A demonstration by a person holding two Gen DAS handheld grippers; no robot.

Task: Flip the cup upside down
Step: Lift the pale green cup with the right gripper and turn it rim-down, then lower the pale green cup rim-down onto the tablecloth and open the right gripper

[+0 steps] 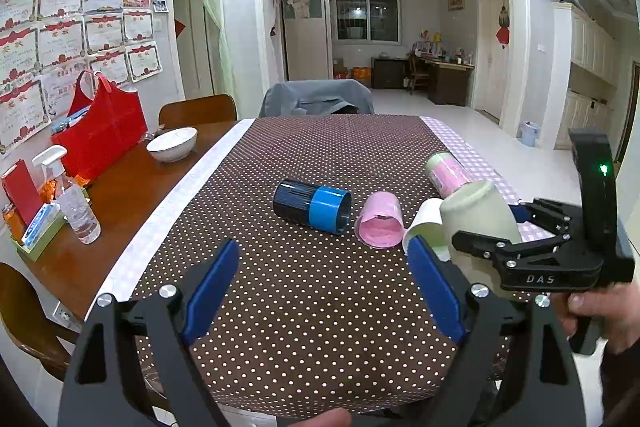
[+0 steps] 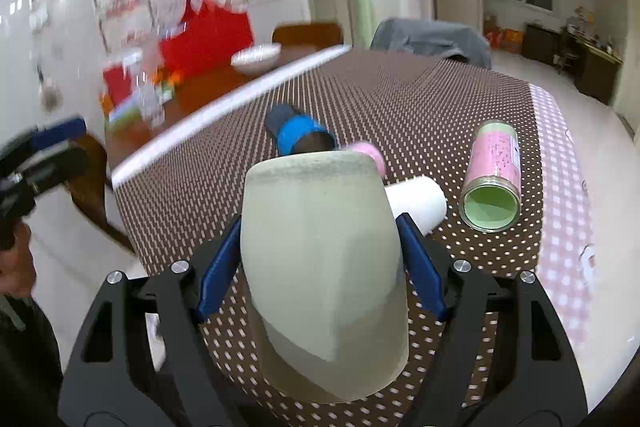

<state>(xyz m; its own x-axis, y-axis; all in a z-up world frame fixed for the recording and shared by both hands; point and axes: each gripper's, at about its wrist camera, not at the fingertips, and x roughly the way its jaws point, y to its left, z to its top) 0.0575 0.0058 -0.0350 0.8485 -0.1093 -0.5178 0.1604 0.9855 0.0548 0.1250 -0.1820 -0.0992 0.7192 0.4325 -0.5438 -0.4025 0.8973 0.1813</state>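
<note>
The right hand-held gripper (image 2: 320, 263) is clamping its blue pads (image 2: 218, 273) against both sides of the pale green cup (image 2: 324, 267), holding it lifted above the right part of the surface (image 1: 320, 307), which is wearing a brown polka-dot cloth. In the right wrist view the cup is showing a flat closed end pointing away from the camera; its mouth is hidden. The left hand-held gripper (image 1: 320, 291) is hovering over the near edge of the surface with its pads (image 1: 210, 291) spread wide, gripping nothing. Four other cups are lying on their sides near the middle and right of the surface: a dark blue cup (image 1: 312, 205), a pink cup (image 1: 380, 225) just beside it, a white cup (image 2: 418, 203) partly hidden behind the held one, and a pink-and-green cup (image 2: 492, 175) towards the right edge. A white bowl (image 1: 172, 143) is sitting near the far left corner.
</note>
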